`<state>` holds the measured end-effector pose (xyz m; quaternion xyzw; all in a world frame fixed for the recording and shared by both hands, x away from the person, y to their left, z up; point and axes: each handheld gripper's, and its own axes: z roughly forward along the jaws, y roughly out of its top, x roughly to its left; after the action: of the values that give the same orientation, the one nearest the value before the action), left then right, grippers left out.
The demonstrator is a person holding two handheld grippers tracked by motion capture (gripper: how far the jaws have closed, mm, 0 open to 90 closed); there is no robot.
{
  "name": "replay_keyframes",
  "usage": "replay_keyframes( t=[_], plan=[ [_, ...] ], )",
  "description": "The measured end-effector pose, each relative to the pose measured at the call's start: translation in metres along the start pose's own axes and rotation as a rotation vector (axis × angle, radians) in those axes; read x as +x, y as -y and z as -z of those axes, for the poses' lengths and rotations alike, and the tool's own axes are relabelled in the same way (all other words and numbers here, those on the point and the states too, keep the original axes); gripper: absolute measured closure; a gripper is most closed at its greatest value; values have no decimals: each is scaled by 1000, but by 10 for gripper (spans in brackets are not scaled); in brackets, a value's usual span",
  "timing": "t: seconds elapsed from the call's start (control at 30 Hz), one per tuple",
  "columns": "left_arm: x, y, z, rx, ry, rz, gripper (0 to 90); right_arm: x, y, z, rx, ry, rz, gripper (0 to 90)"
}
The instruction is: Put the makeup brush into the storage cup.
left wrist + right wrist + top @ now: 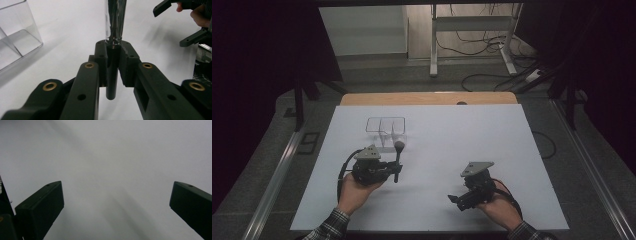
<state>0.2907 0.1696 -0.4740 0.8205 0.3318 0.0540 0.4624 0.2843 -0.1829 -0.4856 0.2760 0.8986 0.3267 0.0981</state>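
1. Nearest, at the table's front edge: two plaid sleeves (331,221), each hand holding a gripper over the white sheet (432,210).
2. Right gripper (453,201) low at front right, jaws spread wide and empty, pointing leftward across the sheet; in the right gripper view, just bare white surface between the two black jaw tips (112,202).
3. Left gripper (396,171) at front left, a little farther in, jaws clenched on the dark handle of a brush (398,159); seen close in the left gripper view (112,75) with the handle's butt end poking out below the pads and a shiny metal ferrule rising above them.
4. Brush (114,20) lying roughly along the near-far line, pale bristle head at the far end, just in front of the clear box.
5. Clear box (386,129) beyond the brush head, divided into compartments, open on top; near corner also at upper left of the left gripper view (17,37). Whether the bristles touch its wall: cannot tell.
6. Right gripper's open jaws visible again at upper right of the left gripper view (175,22), well apart from the brush.
7. Farther back: the wooden table edge (427,98) past the sheet.
8. Farthest: the floor with loose cables (482,45) and a white metal frame (472,30).
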Motion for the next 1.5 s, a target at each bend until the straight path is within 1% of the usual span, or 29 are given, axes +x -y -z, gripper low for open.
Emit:
replay_keyframes(
  t=[0.13,0.4,0.77,0.87,0.9,1.07,1.1,1.33,1.5],
  plan=[
    [1,-3,1,-7,-7,-3,781,-3,3,5,-9,9,-19,0],
    [7,-7,3,-23,-21,0,781,-5,9,10,-6,21,-11,0],
    [14,-14,5,-39,-35,-3,781,-11,16,17,-14,34,-29,0],
    [16,-15,6,-48,-35,1,781,-12,19,20,-20,42,-47,0],
    [17,-16,6,-49,-36,2,781,-13,20,21,-23,48,-45,0],
    [20,-20,7,-56,-39,1,781,-17,25,26,-30,57,-63,0],
    [20,-20,7,-58,-40,-1,781,-18,26,27,-28,63,-60,0],
    [23,-24,8,-59,-45,-6,781,-22,35,34,-30,83,-88,0],
    [26,-27,8,-59,-50,-9,781,-25,42,37,-17,98,-108,0]
  ],
)
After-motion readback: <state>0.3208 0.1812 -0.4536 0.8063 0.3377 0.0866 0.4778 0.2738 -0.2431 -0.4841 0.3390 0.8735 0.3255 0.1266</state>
